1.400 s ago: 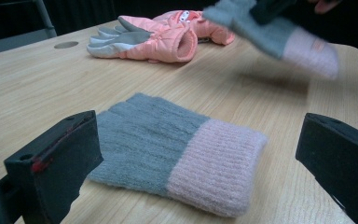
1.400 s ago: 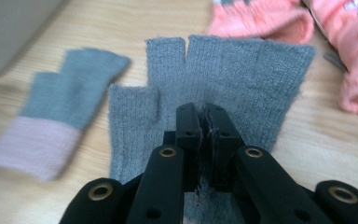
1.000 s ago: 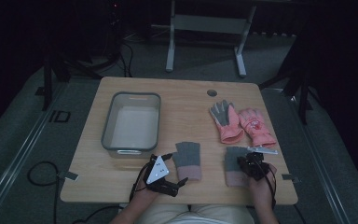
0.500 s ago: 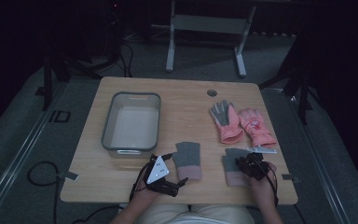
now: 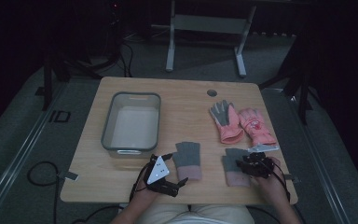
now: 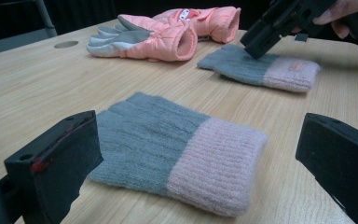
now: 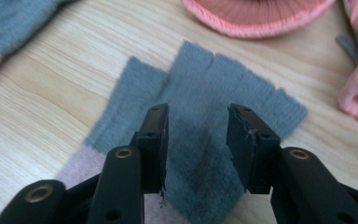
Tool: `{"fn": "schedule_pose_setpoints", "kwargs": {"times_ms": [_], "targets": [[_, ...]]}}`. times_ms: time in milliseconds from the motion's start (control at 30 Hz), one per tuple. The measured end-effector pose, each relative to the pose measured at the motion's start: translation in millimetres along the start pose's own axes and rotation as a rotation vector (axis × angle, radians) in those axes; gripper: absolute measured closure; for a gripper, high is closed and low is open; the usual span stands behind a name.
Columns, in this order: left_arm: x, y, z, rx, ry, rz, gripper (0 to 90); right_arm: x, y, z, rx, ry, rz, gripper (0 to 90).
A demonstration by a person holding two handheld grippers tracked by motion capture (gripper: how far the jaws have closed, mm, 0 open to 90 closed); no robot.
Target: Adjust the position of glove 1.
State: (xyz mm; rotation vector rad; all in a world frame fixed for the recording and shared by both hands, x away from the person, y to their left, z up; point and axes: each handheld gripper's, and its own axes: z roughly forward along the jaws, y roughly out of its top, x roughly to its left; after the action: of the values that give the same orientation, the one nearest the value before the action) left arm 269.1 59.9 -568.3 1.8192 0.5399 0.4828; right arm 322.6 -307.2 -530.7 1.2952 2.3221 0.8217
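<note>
- Your right gripper [image 5: 248,166] hangs over the right knit glove [image 5: 235,167], near the front right edge of the table [image 5: 186,100].
- Its two black jaws point down at the grey part of that glove. They have just been opening, and now they stand apart with nothing pinched between them. The glove lies flat under them.
- That glove is soft and fuzzy. It is grey on top with short, cut-off finger ends, and it has a pale pink cuff.
- Your left gripper [image 5: 173,169] rests low on the table, just beside the left knit glove [image 5: 188,159]. Its jaws are spread wide and let go of everything. In the left gripper view the glove [image 6: 177,151] lies on the table between and beyond the two flat black pads.
- The left knit glove looks the same as the other: ribbed grey wool and a pale pink ribbed cuff. It has a boxy, flat shape.
- The two knit gloves lie side by side, a little apart, near your edge of the table.
- Behind the right glove lie two puffy pink winter gloves [image 5: 240,122]. One has a grey palm up, and they touch each other.
- A see-through plastic tub [image 5: 132,122] with round corners sits on the left part of the table.
- The table is smooth, light wood with a small round hole [image 5: 211,92] near the far edge.
</note>
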Motion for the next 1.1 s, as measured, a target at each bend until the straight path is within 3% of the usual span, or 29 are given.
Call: {"fn": "schedule_pose_setpoints", "kwargs": {"times_ms": [133,233,367,467,567,800,1000,1100], "targets": [[-0.5,-0.2,-0.5,-0.003,0.009,0.003,0.0,-2.6,-5.7,8.0,0.034,-0.003,0.012,57.5],[0.1,-0.1,-0.1,-0.001,0.004,-0.004,0.0,-1.1,-7.4,8.7,0.022,-0.016,0.006,60.1],[0.7,-0.1,-0.1,-0.002,0.0,-0.012,0.0,2.9,-8.3,10.5,0.004,-0.028,-0.002,72.6],[1.2,0.0,0.2,0.001,-0.005,-0.011,0.0,6.7,-7.1,10.5,0.003,-0.042,0.02,81.9],[1.5,-0.4,-0.7,-0.006,-0.005,-0.017,0.0,6.4,-1.6,4.5,-0.003,-0.031,0.084,84.6],[0.6,-0.4,-1.4,-0.006,0.011,-0.017,0.0,18.8,34.1,-19.8,-0.102,0.019,0.08,84.9],[-0.3,3.7,-7.5,-0.027,0.019,-0.007,0.0,48.8,69.3,-25.8,-0.171,0.091,0.05,84.9],[-1.0,4.2,-13.7,-0.052,0.029,-0.012,0.0,66.1,80.9,-20.3,-0.17,0.119,0.036,84.9]]}}
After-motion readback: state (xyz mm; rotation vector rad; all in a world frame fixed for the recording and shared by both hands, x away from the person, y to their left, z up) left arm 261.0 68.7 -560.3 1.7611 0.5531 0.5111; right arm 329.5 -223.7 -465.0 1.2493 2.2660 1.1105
